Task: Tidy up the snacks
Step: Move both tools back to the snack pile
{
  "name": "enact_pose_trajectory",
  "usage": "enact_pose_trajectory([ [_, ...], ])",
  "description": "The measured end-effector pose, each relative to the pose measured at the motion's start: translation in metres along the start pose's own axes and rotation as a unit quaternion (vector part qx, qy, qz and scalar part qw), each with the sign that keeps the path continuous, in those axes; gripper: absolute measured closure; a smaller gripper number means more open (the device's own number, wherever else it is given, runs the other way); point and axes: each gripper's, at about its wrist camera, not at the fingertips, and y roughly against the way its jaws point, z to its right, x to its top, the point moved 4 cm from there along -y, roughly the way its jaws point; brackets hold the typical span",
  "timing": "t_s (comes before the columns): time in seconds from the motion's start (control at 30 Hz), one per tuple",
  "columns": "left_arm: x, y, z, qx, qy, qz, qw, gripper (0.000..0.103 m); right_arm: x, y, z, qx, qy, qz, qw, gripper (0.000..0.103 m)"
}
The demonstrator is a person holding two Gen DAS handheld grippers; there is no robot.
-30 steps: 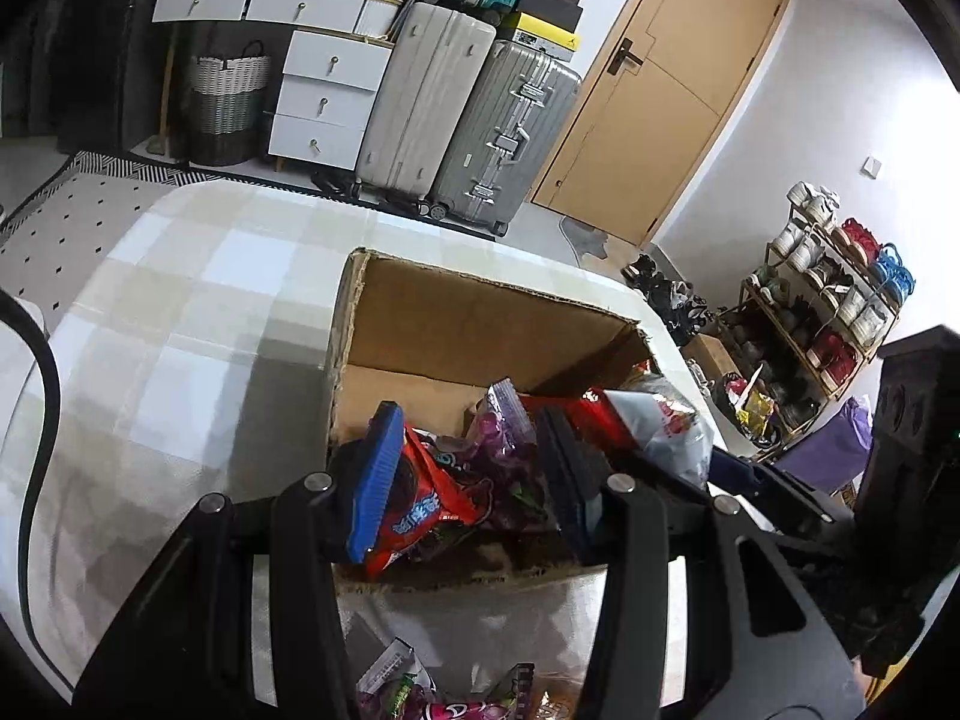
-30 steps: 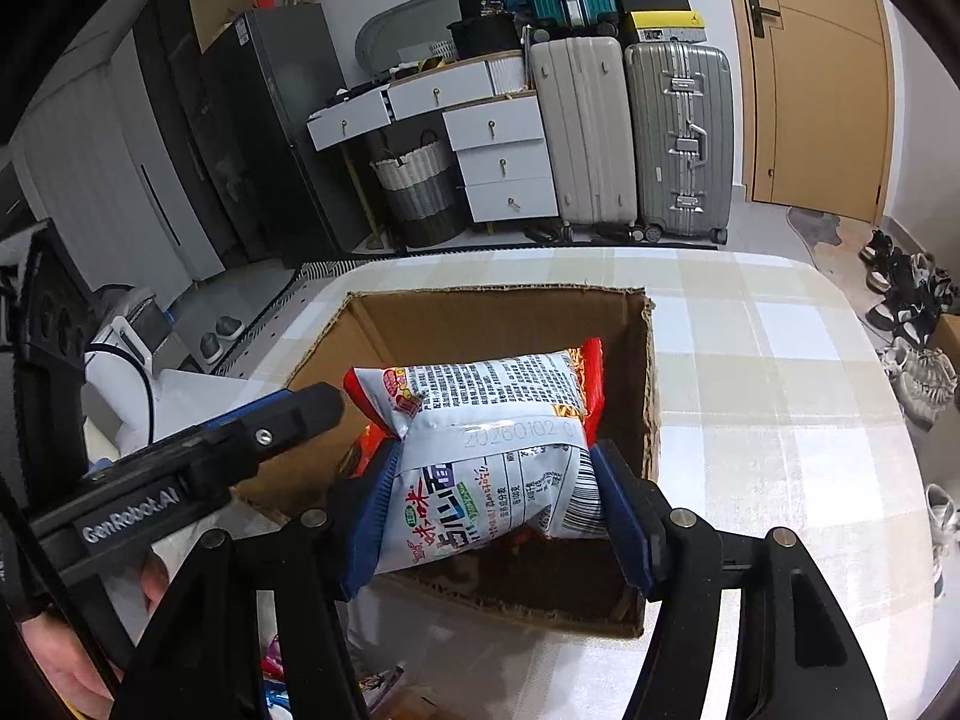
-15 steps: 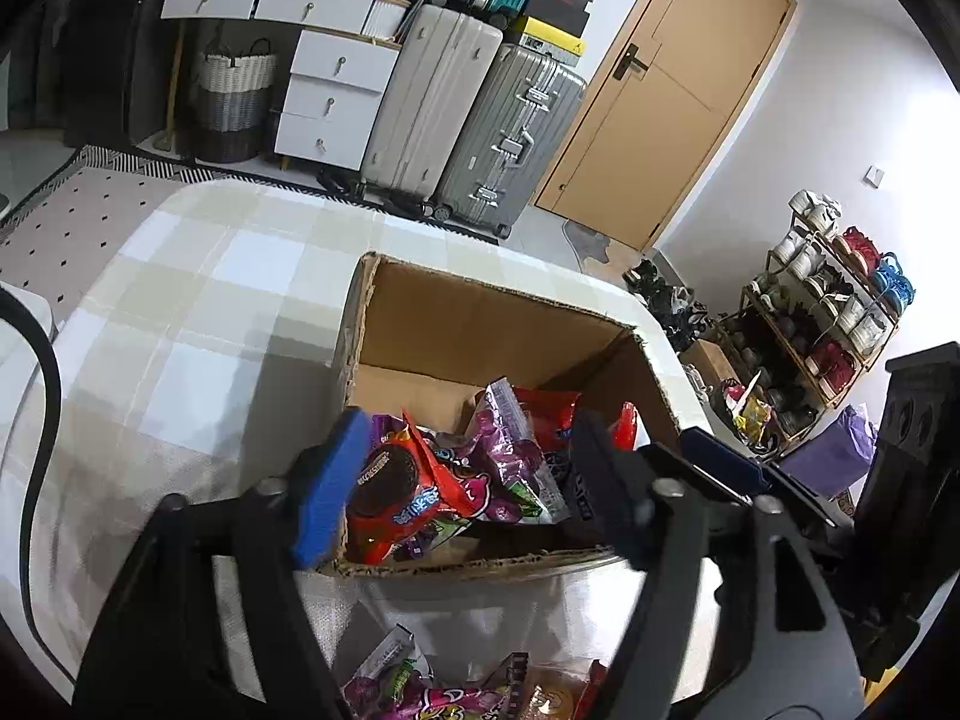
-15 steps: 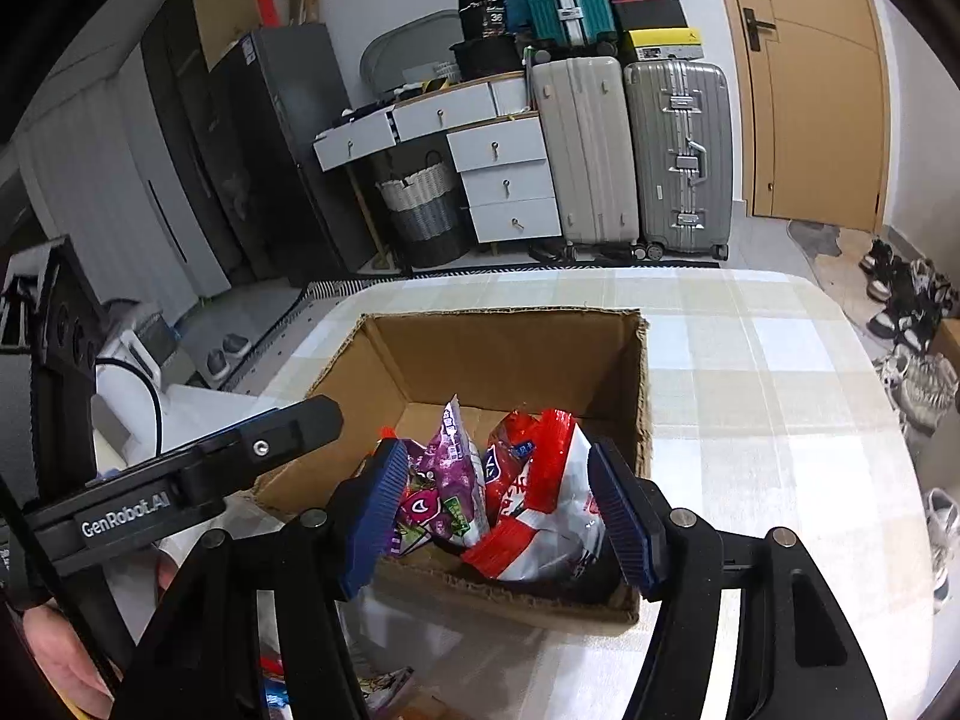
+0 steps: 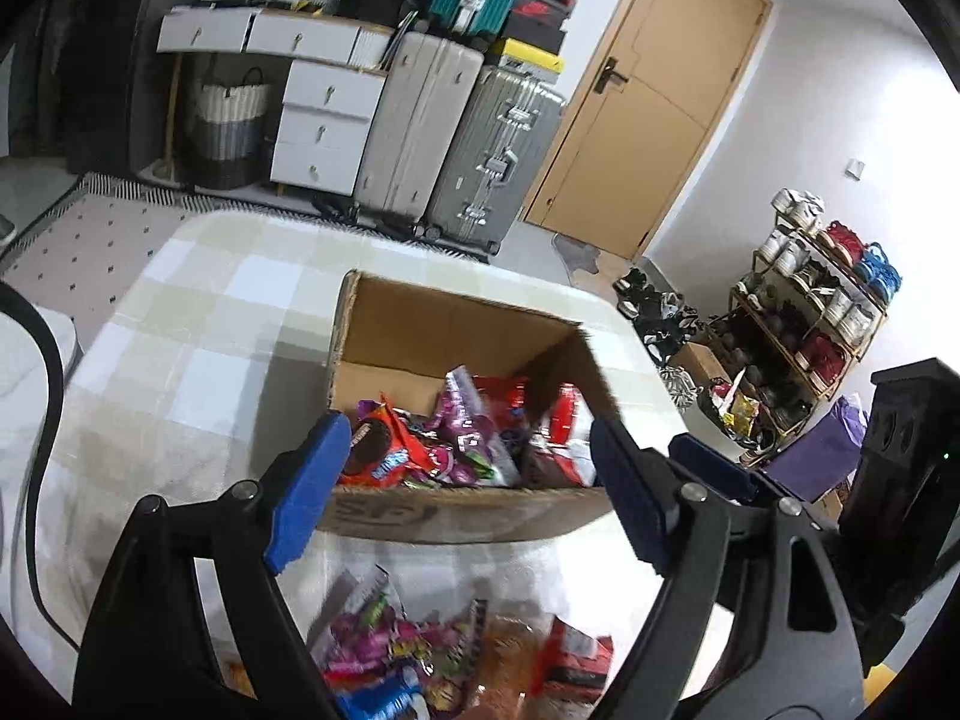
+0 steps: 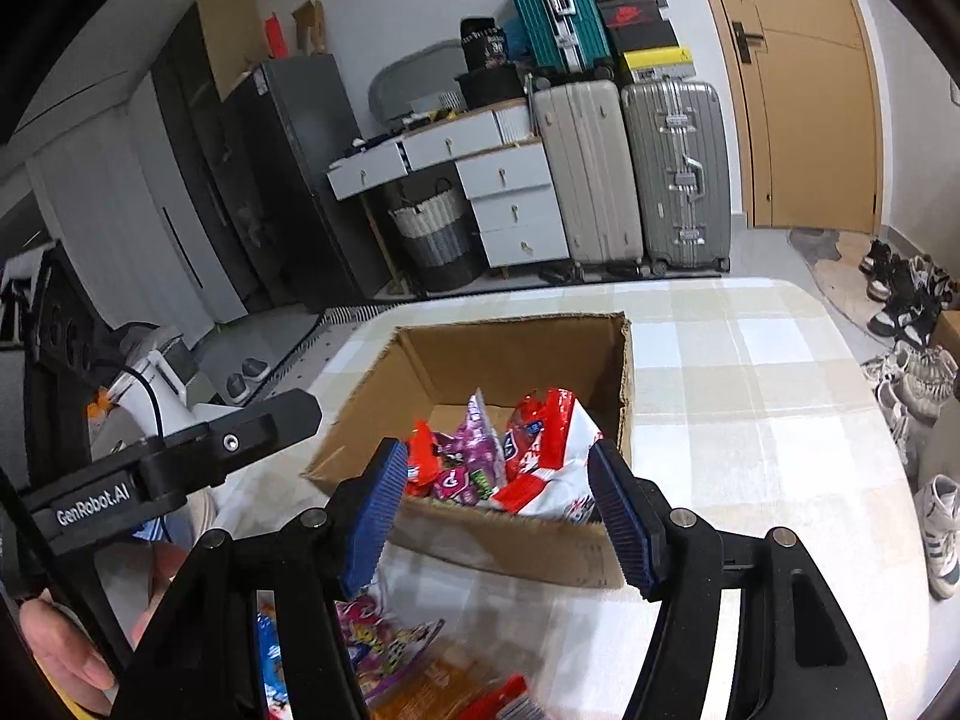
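Observation:
An open cardboard box (image 5: 444, 330) (image 6: 516, 354) stands on the checked tablecloth with several snack packs in it: a red cookie pack (image 5: 384, 450), a purple pack (image 5: 462, 426) and a red-and-white bag (image 6: 552, 456). My left gripper (image 5: 468, 429) hangs just before the box's near wall. Its jaws are opening and nothing is between them. My right gripper (image 6: 497, 453) hovers beside it, open and empty, its blue pads framing the box. A loose pile of snacks (image 5: 420, 648) (image 6: 408, 654) lies blurred on the table below both grippers.
The tablecloth (image 6: 750, 396) reaches right and beyond the box. Suitcases (image 5: 468, 144), white drawers (image 5: 324, 120), a woven basket (image 6: 432, 234) and a wooden door (image 5: 648, 102) line the far wall. A shoe rack (image 5: 822, 300) stands right. A hand (image 6: 54, 648) grips the left tool.
The left gripper let go of the red pack into the box, opened wide and drew back upward. The right gripper's red-and-white bag dropped into the box, and that gripper also pulled back.

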Motion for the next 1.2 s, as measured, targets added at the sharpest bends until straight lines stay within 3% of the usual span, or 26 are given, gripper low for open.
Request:
enact_pose_trajectory([
  [0.27,-0.017,0.069,0.038,0.004,-0.041,0.029,0.9987,0.019,-0.020,0.044,-0.013,0.013,-0.015,0.025,0.999,0.039],
  [0.67,-0.047,0.191,0.062,0.016,-0.049,0.084,0.9952,0.019,-0.045,0.106,-0.044,0.027,-0.014,0.051,0.998,0.039],
  [0.93,-0.114,0.239,0.049,0.037,-0.056,0.084,0.9942,0.019,-0.074,0.153,-0.066,0.041,0.021,0.075,0.996,0.039],
  [1.03,-0.146,0.251,0.039,0.062,-0.070,0.080,0.9924,0.019,-0.094,0.158,-0.075,0.042,0.046,0.074,0.995,0.039],
  [1.2,-0.185,0.269,0.015,0.086,-0.046,0.075,0.9923,0.019,-0.130,0.156,-0.082,0.054,0.071,0.064,0.994,0.039],
])
